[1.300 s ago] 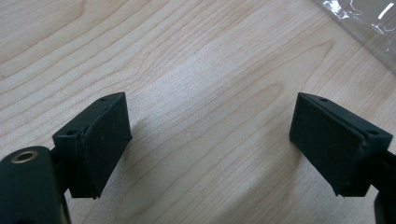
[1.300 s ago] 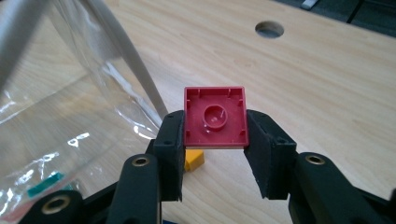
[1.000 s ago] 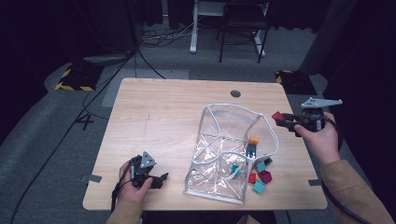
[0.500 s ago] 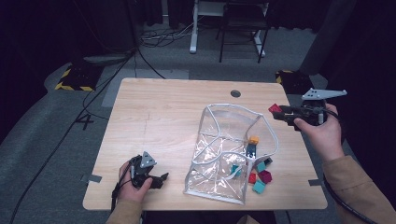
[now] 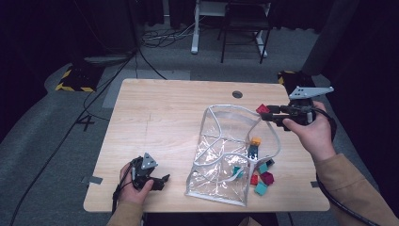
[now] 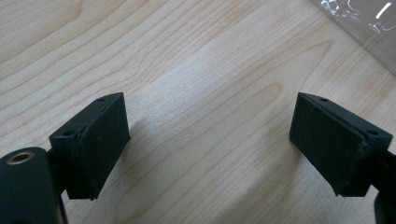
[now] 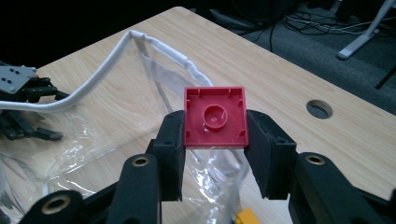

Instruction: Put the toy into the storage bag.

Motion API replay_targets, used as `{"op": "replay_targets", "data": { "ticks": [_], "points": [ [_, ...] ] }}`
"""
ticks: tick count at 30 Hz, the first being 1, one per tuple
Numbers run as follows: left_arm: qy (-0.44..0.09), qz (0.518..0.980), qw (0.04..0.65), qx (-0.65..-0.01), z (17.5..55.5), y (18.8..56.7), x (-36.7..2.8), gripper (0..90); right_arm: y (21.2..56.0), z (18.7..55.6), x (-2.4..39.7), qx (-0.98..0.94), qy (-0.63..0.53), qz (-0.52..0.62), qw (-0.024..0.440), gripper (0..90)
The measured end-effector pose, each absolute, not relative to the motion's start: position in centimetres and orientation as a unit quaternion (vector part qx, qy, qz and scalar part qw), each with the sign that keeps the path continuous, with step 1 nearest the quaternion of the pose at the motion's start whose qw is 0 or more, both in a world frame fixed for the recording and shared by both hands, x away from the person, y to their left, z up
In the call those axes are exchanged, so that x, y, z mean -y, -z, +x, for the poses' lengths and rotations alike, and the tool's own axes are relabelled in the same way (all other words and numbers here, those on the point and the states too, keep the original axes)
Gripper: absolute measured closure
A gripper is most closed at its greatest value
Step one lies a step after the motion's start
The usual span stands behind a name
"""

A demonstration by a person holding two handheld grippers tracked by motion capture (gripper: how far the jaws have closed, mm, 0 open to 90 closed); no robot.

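Inside clear pouch (image 5: 226,160): coloured blocks (image 5: 254,146).

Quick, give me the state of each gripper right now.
Left gripper: open, nothing between its jaws, low over the bare table.
Right gripper: shut on a red building block, held above the clear plastic bag.

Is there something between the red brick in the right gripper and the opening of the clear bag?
Nothing visible. The right gripper holds the red brick just above the white-trimmed rim of the clear plastic bag, and the mouth below looks open. The other bricks lie lower down by the bag, away from this path.
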State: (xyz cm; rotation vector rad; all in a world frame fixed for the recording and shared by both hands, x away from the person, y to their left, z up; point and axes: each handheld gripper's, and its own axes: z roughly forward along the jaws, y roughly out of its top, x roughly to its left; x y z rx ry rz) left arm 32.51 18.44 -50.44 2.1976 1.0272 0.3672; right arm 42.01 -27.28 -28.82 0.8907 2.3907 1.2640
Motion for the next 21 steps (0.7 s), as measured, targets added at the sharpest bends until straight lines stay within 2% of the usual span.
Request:
{"op": "replay_targets", "data": {
  "ticks": [21],
  "points": [
    [-0.141,0.843,0.337,-0.394,32.5,50.4,-18.4,12.2,29.6,42.9,20.3,-0.855,-0.433,0.266,0.102,59.4]
  ]
}}
